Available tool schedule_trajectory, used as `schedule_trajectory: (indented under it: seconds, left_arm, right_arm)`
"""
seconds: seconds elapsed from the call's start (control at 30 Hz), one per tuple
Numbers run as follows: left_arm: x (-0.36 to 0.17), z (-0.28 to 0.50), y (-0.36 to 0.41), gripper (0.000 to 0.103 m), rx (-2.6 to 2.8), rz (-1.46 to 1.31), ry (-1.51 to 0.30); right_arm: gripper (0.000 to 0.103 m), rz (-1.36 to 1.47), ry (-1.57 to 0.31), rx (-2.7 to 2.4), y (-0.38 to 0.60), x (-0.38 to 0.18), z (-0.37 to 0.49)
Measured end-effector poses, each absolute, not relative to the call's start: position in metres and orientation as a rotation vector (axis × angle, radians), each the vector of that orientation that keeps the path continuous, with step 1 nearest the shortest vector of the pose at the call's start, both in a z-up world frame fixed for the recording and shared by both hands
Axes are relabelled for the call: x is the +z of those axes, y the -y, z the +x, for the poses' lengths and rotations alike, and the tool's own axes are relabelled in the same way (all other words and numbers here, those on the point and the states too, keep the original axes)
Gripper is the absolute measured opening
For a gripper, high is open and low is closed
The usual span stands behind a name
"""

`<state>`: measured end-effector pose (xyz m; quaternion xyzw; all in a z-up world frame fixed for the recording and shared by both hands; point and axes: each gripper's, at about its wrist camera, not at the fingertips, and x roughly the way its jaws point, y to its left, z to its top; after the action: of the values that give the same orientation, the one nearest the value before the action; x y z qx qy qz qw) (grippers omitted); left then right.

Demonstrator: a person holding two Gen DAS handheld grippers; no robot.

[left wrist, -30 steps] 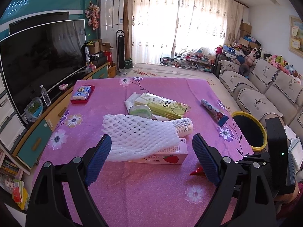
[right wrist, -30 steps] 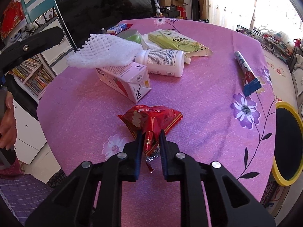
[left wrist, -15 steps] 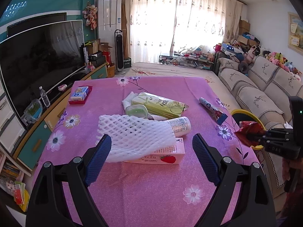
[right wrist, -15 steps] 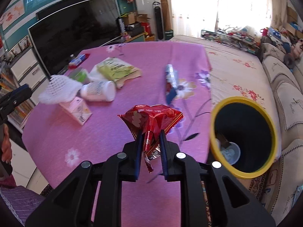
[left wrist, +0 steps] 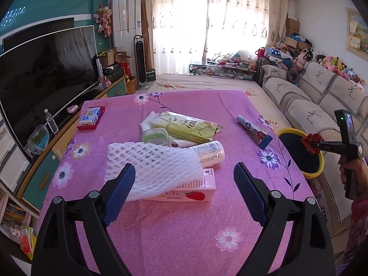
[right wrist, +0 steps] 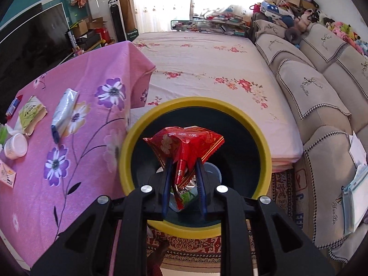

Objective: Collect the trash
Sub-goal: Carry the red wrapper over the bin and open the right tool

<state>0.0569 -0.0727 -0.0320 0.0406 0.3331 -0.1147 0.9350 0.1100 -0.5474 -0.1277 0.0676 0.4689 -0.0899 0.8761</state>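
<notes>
My right gripper point(right wrist: 182, 164) is shut on a crumpled red foil wrapper point(right wrist: 184, 141) and holds it over the mouth of the yellow-rimmed bin point(right wrist: 195, 103). The left wrist view shows that wrapper point(left wrist: 309, 140) above the bin point(left wrist: 299, 131). My left gripper point(left wrist: 184, 172) is open and empty, just above the pink table near a white foam net point(left wrist: 151, 166) that lies on a strawberry milk carton point(left wrist: 193, 189). A white bottle point(left wrist: 210, 151), a green Pocky pack point(left wrist: 186, 127) and a toothpaste tube point(left wrist: 251, 128) lie on the table.
A pink flowered cloth covers the table point(left wrist: 184, 230). A small box on a red tray point(left wrist: 90, 117) sits at the far left. A TV point(left wrist: 46, 73) stands left, a sofa point(left wrist: 322, 96) right. The bin holds a cup point(right wrist: 212, 171).
My right gripper has carried the red wrapper from the table's front edge out to the right, to above the bin. My left gripper has stayed open and barely moved.
</notes>
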Motion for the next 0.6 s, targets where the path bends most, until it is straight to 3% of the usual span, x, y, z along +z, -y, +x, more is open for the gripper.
schedule_trajectory:
  seconds: [0.07,0.1,0.17,0.33,0.6]
  left_arm:
    - [-0.033,0.058,0.075,0.086,-0.235,0.086,-0.684]
    - [-0.033,0.059,0.075,0.086,-0.236,0.087,-0.686]
    - [-0.033,0.06,0.076,0.086,-0.238,0.09,-0.688]
    - [-0.036,0.064,0.079,0.086,-0.241,0.093,-0.697]
    - [-0.043,0.065,0.077,0.087,-0.236,0.099,-0.71]
  right_arm:
    - [0.023,0.152,-0.992,-0.199,0.555,-0.136,0.117]
    - [0.029,0.155,-0.999,-0.207,0.559,-0.139,0.119]
    - [0.057,0.157,-1.002,-0.222,0.561,-0.143,0.123]
    - [0.064,0.16,-0.977,-0.24,0.564,-0.14,0.121]
    - [0.066,0.139,-0.934,-0.222,0.547,-0.126,0.106]
